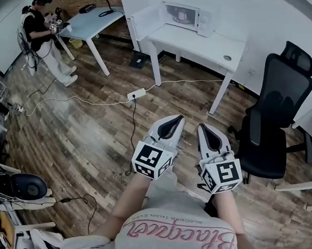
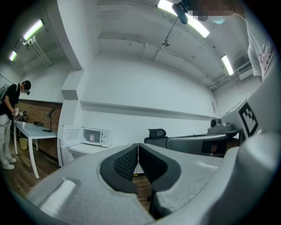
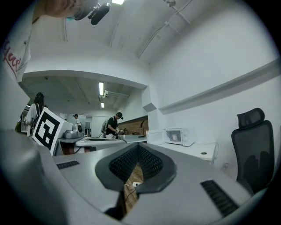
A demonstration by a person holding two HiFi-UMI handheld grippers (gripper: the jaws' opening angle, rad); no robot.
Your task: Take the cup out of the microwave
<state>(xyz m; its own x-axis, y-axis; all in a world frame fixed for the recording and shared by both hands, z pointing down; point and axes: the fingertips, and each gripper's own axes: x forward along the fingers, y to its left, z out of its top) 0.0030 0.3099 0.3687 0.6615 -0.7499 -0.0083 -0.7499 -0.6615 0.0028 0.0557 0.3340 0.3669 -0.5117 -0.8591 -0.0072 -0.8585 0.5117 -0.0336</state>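
A white microwave (image 1: 188, 16) stands on a white table (image 1: 215, 51) across the room, its door (image 1: 147, 19) swung open to the left. Inside it shows a small pinkish cup (image 1: 182, 14), also seen in the left gripper view as the cup (image 2: 91, 137) and in the right gripper view as the cup (image 3: 174, 137). My left gripper (image 1: 175, 118) and right gripper (image 1: 204, 127) are held side by side at waist height, pointing level toward the table and far from it. Both have their jaws shut with nothing between them, as seen at the left gripper (image 2: 138, 146) and the right gripper (image 3: 137, 145).
A black office chair (image 1: 275, 114) stands to the right of my path. A power strip (image 1: 136, 94) with cables lies on the wooden floor ahead. A person (image 1: 42, 32) works at another table (image 1: 94, 22) at the far left. Equipment clutters the left edge.
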